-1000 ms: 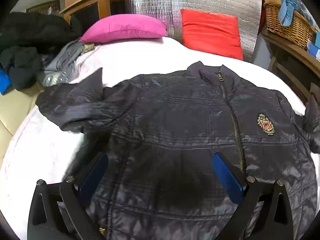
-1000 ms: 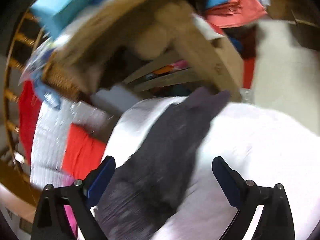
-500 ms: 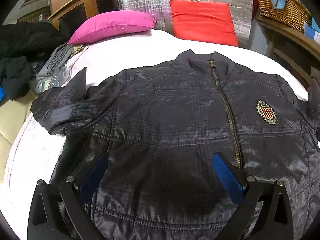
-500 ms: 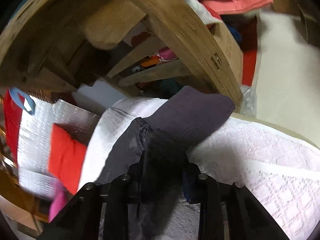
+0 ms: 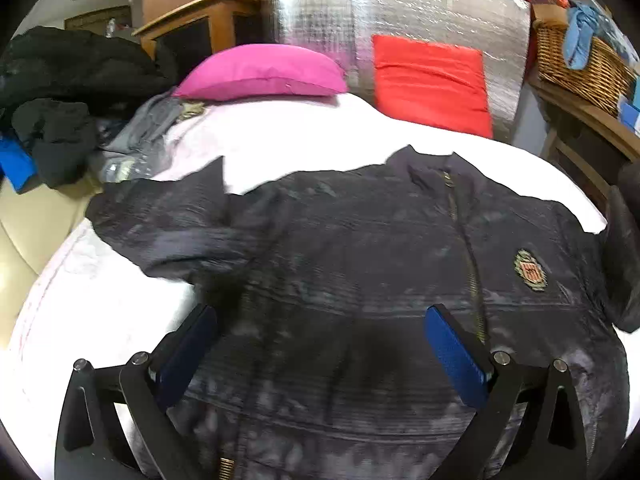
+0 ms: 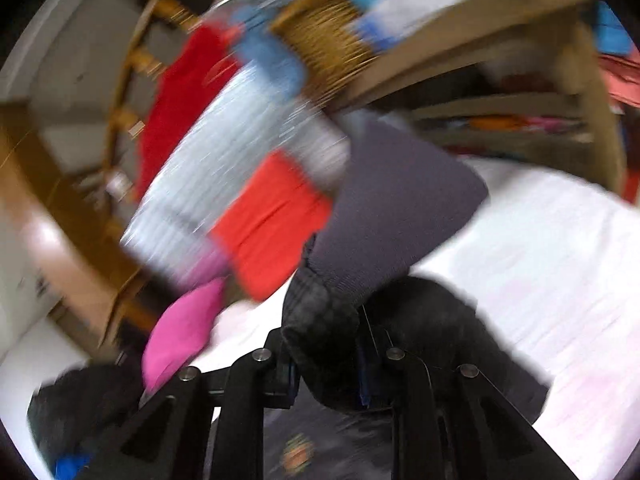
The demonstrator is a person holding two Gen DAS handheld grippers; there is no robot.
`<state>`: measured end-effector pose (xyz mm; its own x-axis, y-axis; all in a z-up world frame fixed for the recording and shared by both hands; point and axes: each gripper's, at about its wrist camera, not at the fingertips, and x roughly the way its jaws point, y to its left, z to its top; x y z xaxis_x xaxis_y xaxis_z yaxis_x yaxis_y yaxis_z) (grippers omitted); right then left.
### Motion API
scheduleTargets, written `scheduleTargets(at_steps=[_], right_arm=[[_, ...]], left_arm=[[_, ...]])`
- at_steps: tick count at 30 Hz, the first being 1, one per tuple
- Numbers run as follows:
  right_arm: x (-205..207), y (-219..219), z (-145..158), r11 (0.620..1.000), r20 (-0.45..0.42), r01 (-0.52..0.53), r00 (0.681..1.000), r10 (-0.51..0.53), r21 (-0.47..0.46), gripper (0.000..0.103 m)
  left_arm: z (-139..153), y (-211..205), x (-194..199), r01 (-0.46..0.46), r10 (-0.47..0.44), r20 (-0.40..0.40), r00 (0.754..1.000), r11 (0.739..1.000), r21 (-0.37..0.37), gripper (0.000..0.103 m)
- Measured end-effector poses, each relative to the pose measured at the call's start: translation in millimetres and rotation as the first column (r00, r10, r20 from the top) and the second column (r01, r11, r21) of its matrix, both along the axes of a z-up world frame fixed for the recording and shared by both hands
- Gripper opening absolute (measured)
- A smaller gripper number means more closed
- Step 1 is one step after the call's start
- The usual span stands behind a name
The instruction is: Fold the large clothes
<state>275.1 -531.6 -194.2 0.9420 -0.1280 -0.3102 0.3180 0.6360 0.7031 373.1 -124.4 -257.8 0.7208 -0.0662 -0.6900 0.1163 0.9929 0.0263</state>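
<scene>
A dark navy quilted jacket (image 5: 360, 280) lies front up on the white bedcover (image 5: 288, 136), zipped, with a gold crest (image 5: 530, 270) on its chest. Its left sleeve (image 5: 160, 220) is folded across itself at the left. My left gripper (image 5: 320, 344) is open and empty, hovering over the jacket's lower front. My right gripper (image 6: 326, 364) is shut on the jacket's right sleeve (image 6: 320, 320), near the ribbed grey cuff (image 6: 396, 208), and holds it lifted above the bed. The right wrist view is blurred by motion.
A pink pillow (image 5: 260, 72) and a red cushion (image 5: 432, 80) lie at the head of the bed against silver foil. Dark clothes (image 5: 60, 92) are piled at the left. A wooden shelf with a wicker basket (image 5: 580, 60) stands close on the right.
My right gripper closed on the sleeve near its cuff, then lifted and swung it toward the jacket body. My left gripper stayed open, pulling back slightly over the jacket.
</scene>
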Motion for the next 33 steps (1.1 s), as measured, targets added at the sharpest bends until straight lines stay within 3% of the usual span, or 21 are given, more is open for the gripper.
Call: scheduleTargets(at_steps=[5,8,11,12,13,15,20,24,26,28,30,33], right_arm=[[44.6,110.0,-5.1,0.962,-0.040,-0.272,0.962,0.271,-0.030,0.023],[76.0,160.4,-33.3,0.904,-0.128,-0.427,0.896,0.425,0.006,0.023],[105.9,197.8,-65.9,0.814,-0.222,-0.572,0.784,0.579,0.103,0.025],[113.1,207.4,-75.6,0.781,-0.258,-0.609,0.739,0.623,0.142,0.030],[114.7,214.5,-82.3,0.758,-0.274,-0.631,0.709,0.650,0.166,0.046],[117.7,211.7,-85.0,0.732,-0.236,-0.653,0.693,0.681,0.195,0.078],[93.0,186.0,-51.1,0.717,-0.090,-0.684,0.713,0.696,0.133,0.082],[71.4,147.8,-34.2,0.800,-0.023,-0.593,0.802,0.597,0.095,0.082],[59.5,113.0,-30.0,0.872,-0.042,-0.487,0.871,0.489,0.056,0.082],[50.3,81.5,-32.1,0.921,-0.065,-0.386,0.919,0.389,0.047,0.082],[42.3,52.8,-37.5,0.946,-0.064,-0.314,0.946,0.319,0.077,0.082],[30.3,14.8,-44.2,0.962,-0.059,-0.233,0.968,0.243,0.143,0.081]], left_arm=[[1.6,28.7,7.4,-0.050,0.050,-0.017,0.999,0.998,-0.033,0.103],[1.4,43.3,10.7,-0.077,0.076,-0.025,0.997,0.996,-0.046,0.103],[0.6,51.6,13.1,-0.085,0.084,-0.029,0.996,0.995,-0.052,0.103],[-0.2,53.9,15.0,-0.084,0.082,-0.035,0.996,0.995,-0.056,0.103],[-0.6,55.2,16.6,-0.081,0.078,-0.043,0.996,0.995,-0.063,0.103],[-2.2,58.7,21.7,-0.071,0.064,-0.071,0.995,0.993,-0.099,0.103],[-4.7,55.9,28.8,-0.039,0.022,-0.109,0.994,0.987,-0.156,0.103],[-12.0,49.3,34.9,0.003,-0.047,-0.178,0.983,0.971,-0.240,0.103],[-17.2,47.4,37.4,0.002,-0.059,-0.215,0.975,0.967,-0.256,0.101],[-22.4,47.0,37.8,0.003,-0.083,-0.266,0.960,0.958,-0.285,0.083],[-28.7,48.5,34.1,0.018,-0.133,-0.317,0.939,0.940,-0.340,0.067],[-33.5,45.0,25.5,0.051,-0.188,-0.345,0.920,0.928,-0.370,0.065]])
